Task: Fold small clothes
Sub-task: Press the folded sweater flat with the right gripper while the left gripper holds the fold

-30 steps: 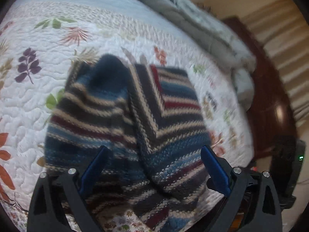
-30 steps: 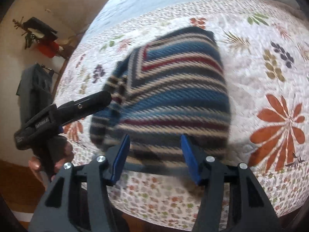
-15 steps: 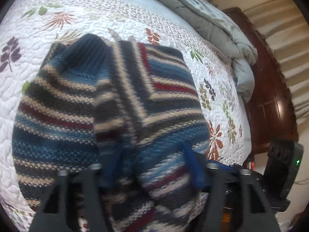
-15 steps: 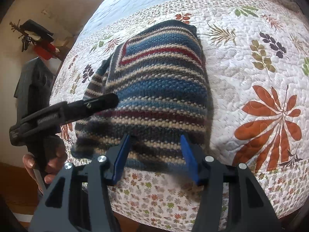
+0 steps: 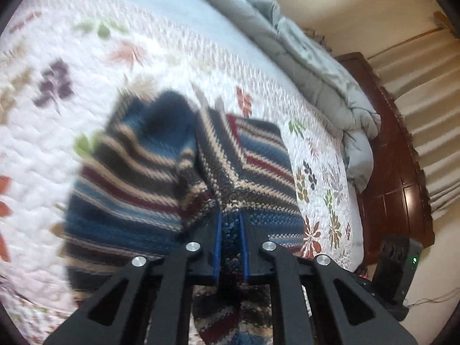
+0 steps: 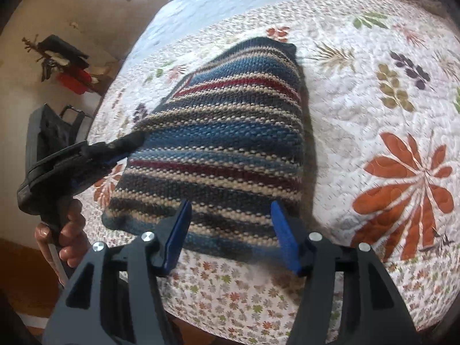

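On the quilt, left claw pinches striped sweater.

Striped knit left half motion-blurred

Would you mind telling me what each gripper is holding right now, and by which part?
The left gripper has just closed on the striped knit garment, pinching its near edge. The right gripper is open over it, holding nothing.
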